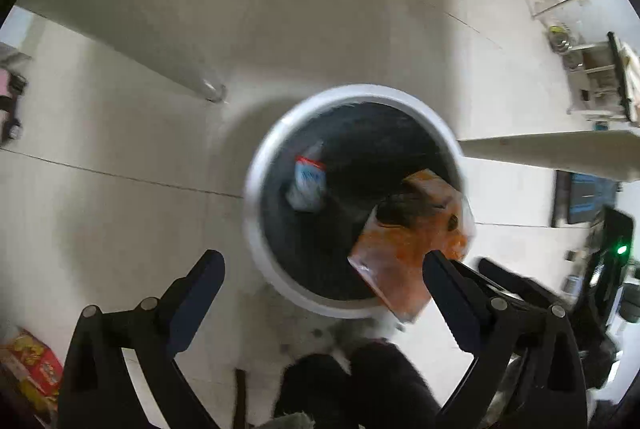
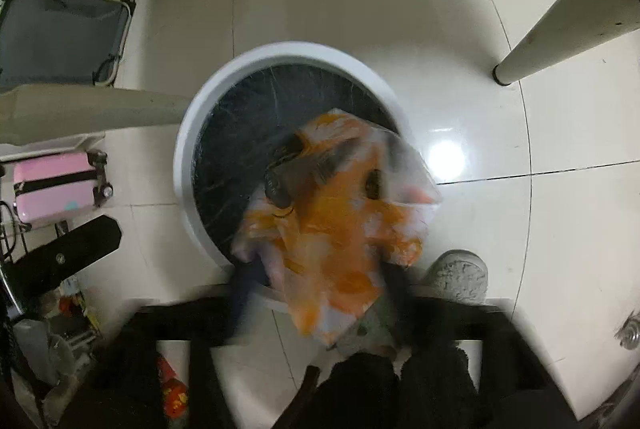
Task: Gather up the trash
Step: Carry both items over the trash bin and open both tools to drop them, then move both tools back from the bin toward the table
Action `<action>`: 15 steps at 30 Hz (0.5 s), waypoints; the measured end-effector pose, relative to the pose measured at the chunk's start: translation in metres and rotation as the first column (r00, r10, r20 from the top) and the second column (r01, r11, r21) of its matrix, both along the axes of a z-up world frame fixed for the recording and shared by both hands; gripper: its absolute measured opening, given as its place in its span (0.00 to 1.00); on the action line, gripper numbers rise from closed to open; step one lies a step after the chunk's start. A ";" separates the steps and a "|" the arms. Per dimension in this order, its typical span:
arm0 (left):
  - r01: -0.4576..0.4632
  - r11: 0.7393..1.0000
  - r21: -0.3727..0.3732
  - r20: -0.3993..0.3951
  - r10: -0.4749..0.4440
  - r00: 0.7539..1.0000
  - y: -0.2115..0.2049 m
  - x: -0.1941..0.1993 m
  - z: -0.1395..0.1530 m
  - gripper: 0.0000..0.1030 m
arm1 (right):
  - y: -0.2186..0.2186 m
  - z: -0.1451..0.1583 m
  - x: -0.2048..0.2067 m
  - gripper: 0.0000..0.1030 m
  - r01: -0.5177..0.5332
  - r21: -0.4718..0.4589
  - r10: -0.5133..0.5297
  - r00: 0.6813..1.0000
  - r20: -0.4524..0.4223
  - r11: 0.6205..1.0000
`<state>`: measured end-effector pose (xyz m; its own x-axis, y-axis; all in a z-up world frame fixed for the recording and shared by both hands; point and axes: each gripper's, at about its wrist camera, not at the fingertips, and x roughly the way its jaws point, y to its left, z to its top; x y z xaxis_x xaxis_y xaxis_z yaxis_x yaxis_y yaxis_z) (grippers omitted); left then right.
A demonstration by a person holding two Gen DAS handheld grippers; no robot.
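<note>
A round bin with a white rim [image 1: 256, 165] [image 2: 188, 133] and a black liner stands on the tiled floor right below both grippers. Inside it lies a blue and white wrapper [image 1: 308, 181]. My left gripper [image 1: 322, 257] hangs open over the bin's near edge with nothing between its fingers. An orange and white plastic wrapper [image 1: 404, 249] [image 2: 340, 221] hangs over the bin's near rim, blurred. It sits between the widely spread, blurred fingers of my right gripper [image 2: 320, 265], which is open.
Cream table legs [image 2: 560, 21] [image 1: 552, 153] stand on either side of the bin. A pink case [image 2: 52, 185] lies at the left, a red and yellow box [image 1: 32, 361] on the floor. A person's dark trouser legs and grey slipper [image 2: 456, 273] are close to the bin.
</note>
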<state>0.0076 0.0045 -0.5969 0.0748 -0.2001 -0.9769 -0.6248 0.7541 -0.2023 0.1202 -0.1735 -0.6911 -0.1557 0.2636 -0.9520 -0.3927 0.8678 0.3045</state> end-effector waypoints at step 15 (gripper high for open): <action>0.005 0.986 0.165 -0.023 -0.001 1.000 -0.026 -0.033 0.117 0.98 | -0.004 0.084 -0.018 0.99 -0.135 -0.242 0.188 0.960 0.208 0.961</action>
